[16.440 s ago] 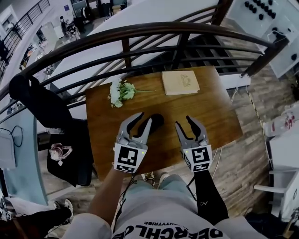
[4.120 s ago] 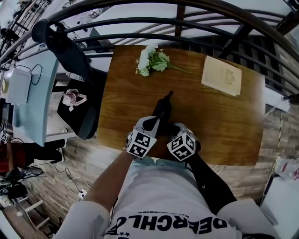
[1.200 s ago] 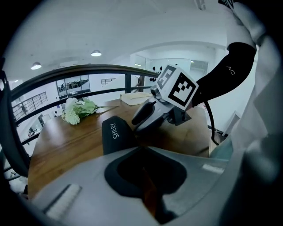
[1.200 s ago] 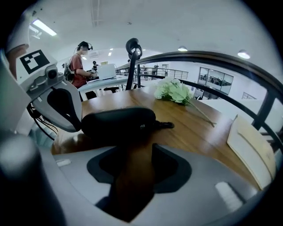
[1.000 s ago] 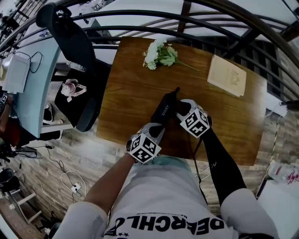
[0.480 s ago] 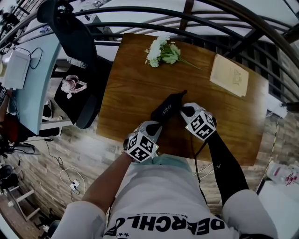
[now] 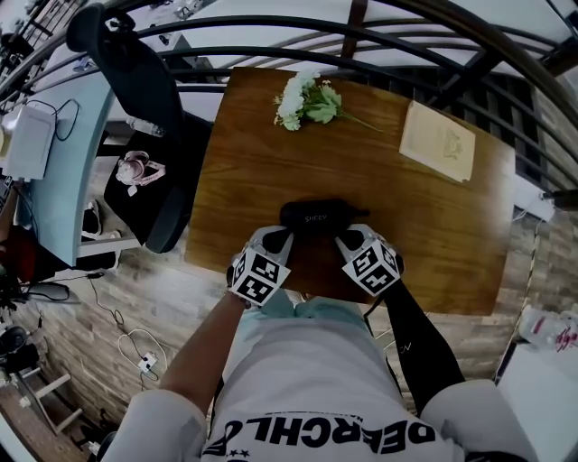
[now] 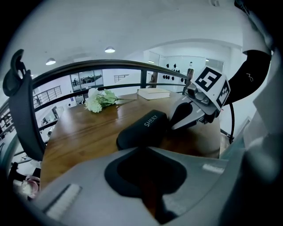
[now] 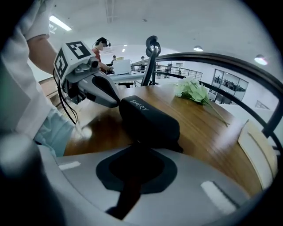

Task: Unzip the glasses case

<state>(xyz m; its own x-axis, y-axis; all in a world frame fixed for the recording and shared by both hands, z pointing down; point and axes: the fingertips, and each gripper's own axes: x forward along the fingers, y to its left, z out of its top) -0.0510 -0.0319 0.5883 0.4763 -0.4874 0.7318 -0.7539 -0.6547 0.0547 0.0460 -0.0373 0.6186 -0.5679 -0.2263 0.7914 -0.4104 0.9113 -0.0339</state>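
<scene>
The black glasses case (image 7: 321, 215) lies crosswise on the wooden table (image 7: 244, 171), near its front edge, with white lettering on its top. I cannot tell whether its zip is open. My left gripper (image 7: 276, 236) is shut just on the near side of the case's left end. On the same near side, at the case's right end, my right gripper (image 7: 347, 238) is also shut. In the left gripper view the case (image 8: 143, 128) sits just ahead of the jaws, with the right gripper (image 8: 179, 121) at its end. The right gripper view shows the case (image 9: 148, 121) and the left gripper (image 9: 116, 102) beside it.
White flowers (image 7: 305, 99) lie at the table's far edge and a pale book (image 7: 438, 142) at the far right. A dark railing (image 7: 406, 18) curves behind the table. A black chair (image 7: 135, 81) stands to the left, over a drop to a lower floor.
The case was raised and slanted between the grippers; now it lies flat and crosswise. The right gripper has come back from the case's far end to the near side.
</scene>
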